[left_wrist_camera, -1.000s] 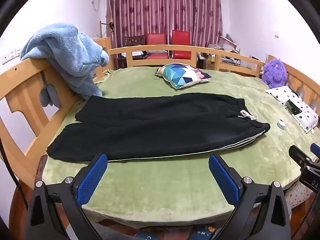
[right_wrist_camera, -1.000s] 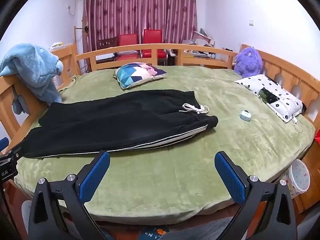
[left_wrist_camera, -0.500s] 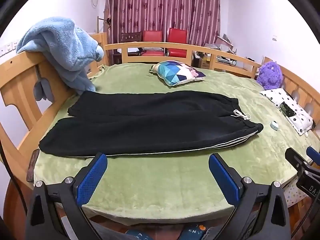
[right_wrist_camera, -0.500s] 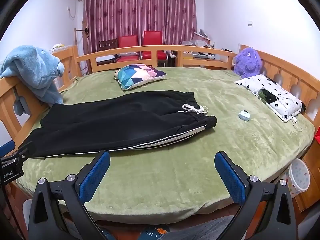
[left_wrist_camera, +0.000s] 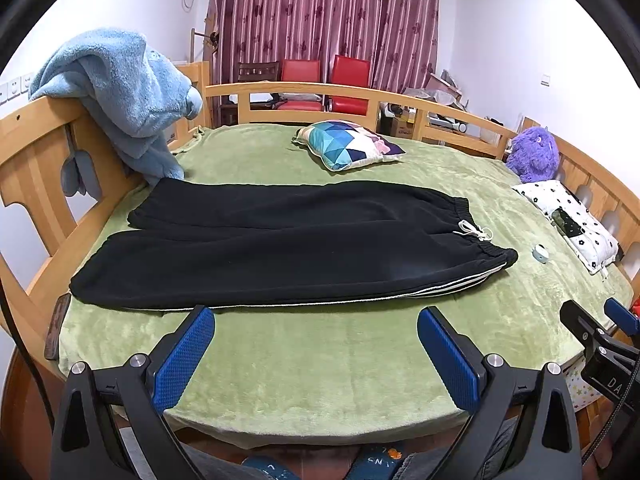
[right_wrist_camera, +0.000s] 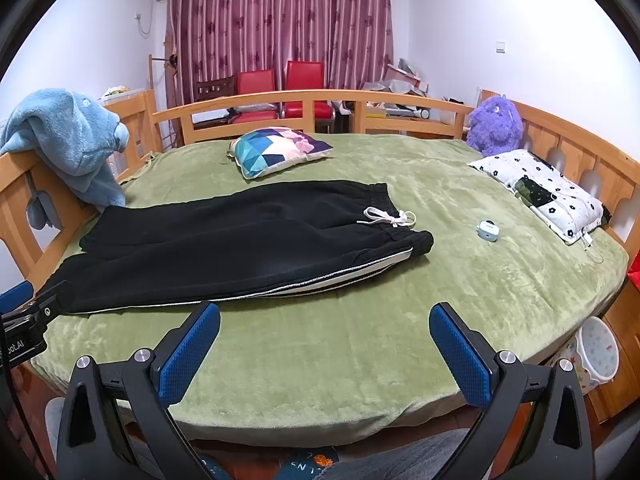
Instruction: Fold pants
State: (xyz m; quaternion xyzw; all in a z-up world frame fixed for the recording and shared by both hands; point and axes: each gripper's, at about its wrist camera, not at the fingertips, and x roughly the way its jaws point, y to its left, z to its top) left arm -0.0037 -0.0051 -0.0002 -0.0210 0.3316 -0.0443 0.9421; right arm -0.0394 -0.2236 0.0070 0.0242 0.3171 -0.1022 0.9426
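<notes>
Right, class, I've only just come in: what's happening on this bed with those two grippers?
A person holds a gripper in each hand, facing a bed with a green blanket. Black pants lie spread flat on it, legs side by side, waistband and white drawstring toward the right. The left gripper and right gripper are both open, short of the pants and touching nothing. No fold has been made yet.

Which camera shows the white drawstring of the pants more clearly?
The right wrist view: the drawstring lies nearer the middle, its bow readable. In the left wrist view it appears smaller, farther right, on the black pants.
</notes>
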